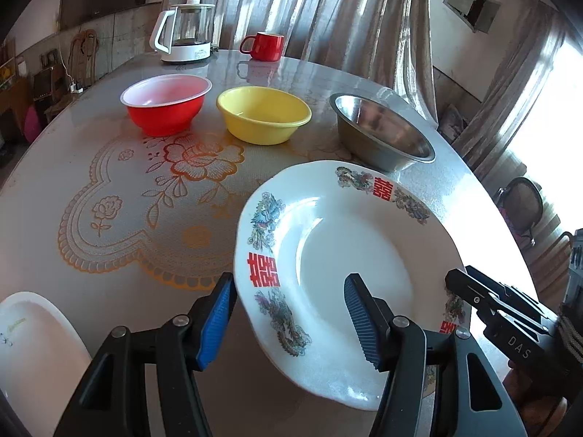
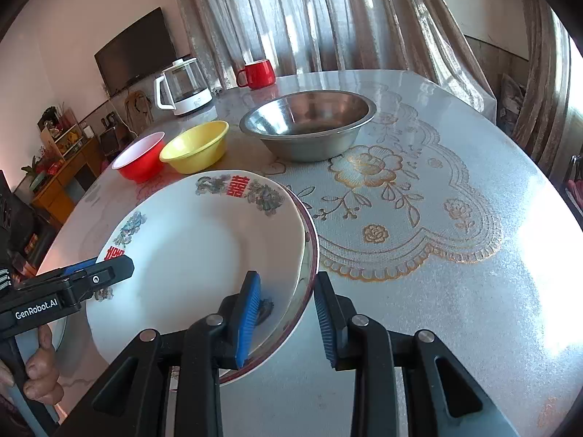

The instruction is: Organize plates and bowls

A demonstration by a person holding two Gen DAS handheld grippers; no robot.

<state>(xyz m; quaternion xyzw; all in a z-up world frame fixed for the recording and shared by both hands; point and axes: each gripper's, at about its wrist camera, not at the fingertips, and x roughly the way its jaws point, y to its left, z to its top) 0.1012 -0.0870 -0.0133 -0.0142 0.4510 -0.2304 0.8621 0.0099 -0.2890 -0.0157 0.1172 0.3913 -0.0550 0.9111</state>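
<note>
Sheer curtains hang behind a round glass-topped desk [image 1: 109,167] with a gold and red floral lace pattern under the glass. In the left wrist view, going left to right, a plain white plate [image 1: 32,342] sits at the lower left edge; a red plastic bowl with a white inside [image 1: 165,103], a yellow plastic bowl [image 1: 264,114] and a wide stainless steel bowl [image 1: 382,133] stand in a row across the upper middle. Behind them are a white-based glass kettle [image 1: 186,32] and a red mug [image 1: 263,46].

The white plate with red double-happiness characters and bird motifs [image 1: 349,255] fills the lower right of that view, tilted. In the right wrist view it appears to lie on a maroon-rimmed plate [image 2: 309,255], offset to the left.

The left gripper [image 1: 288,324] has its jaws open, one pad outside the plate's rim and one over its well. The right gripper [image 2: 288,320] is open too, straddling the near rims of both plates.

The step in hand looks like seating or squaring the decorated plate on the one below. To do it well, the jaws should close on the rim alone and nudge the top plate sideways until the rims line up, keeping it low and level so glazed surfaces do not slide or clack.
</note>
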